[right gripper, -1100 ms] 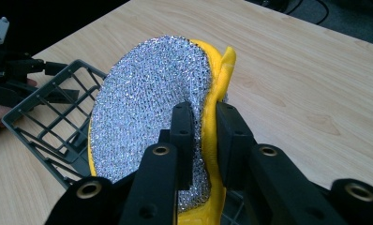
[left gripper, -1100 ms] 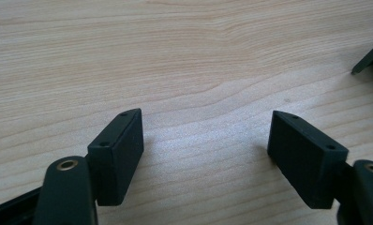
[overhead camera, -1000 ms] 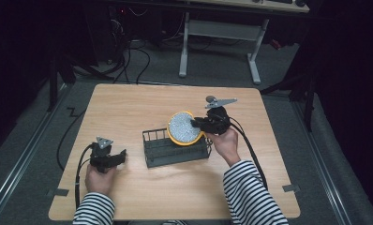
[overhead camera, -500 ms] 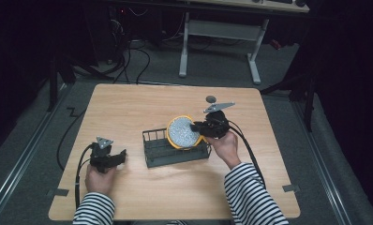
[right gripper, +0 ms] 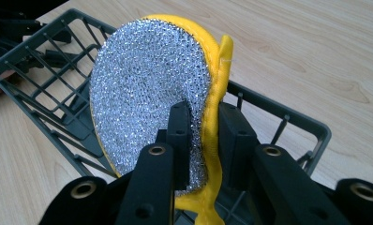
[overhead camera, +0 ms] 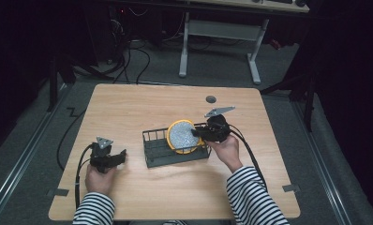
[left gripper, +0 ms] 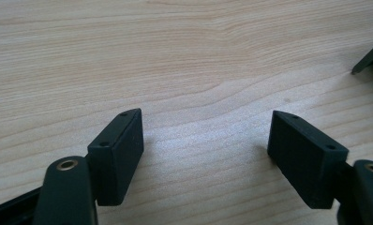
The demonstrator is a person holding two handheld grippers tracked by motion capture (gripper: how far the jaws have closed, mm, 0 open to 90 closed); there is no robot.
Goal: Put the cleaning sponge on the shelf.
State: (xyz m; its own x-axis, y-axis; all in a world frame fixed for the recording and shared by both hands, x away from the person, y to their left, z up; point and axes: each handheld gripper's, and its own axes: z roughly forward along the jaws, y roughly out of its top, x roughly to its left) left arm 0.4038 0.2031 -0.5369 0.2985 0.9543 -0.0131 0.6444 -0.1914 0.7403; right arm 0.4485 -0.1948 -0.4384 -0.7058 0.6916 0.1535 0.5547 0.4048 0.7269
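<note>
The right claw (right gripper: 203, 126) is pinching the round yellow-rimmed silver mesh scrubber (right gripper: 152, 98) by its edge over the dark wire basket (overhead camera: 159, 152); it looks light and floppy. The left claw (left gripper: 205, 145) is resting open on the wooden counter (left gripper: 175, 56).

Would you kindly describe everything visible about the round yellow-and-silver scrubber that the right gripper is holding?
The scrubber is a round, flat pad: one face is sparkly silver mesh, edged and backed in yellow fabric with a stitched seam along its rim. It stands on edge, tilted, over the right end of the dark wire basket, its lower part apparently inside. The right gripper is shut on its lower rim, one jaw against the silver face, the other behind the yellow edge. A yellow flap hangs below the jaws.
</note>
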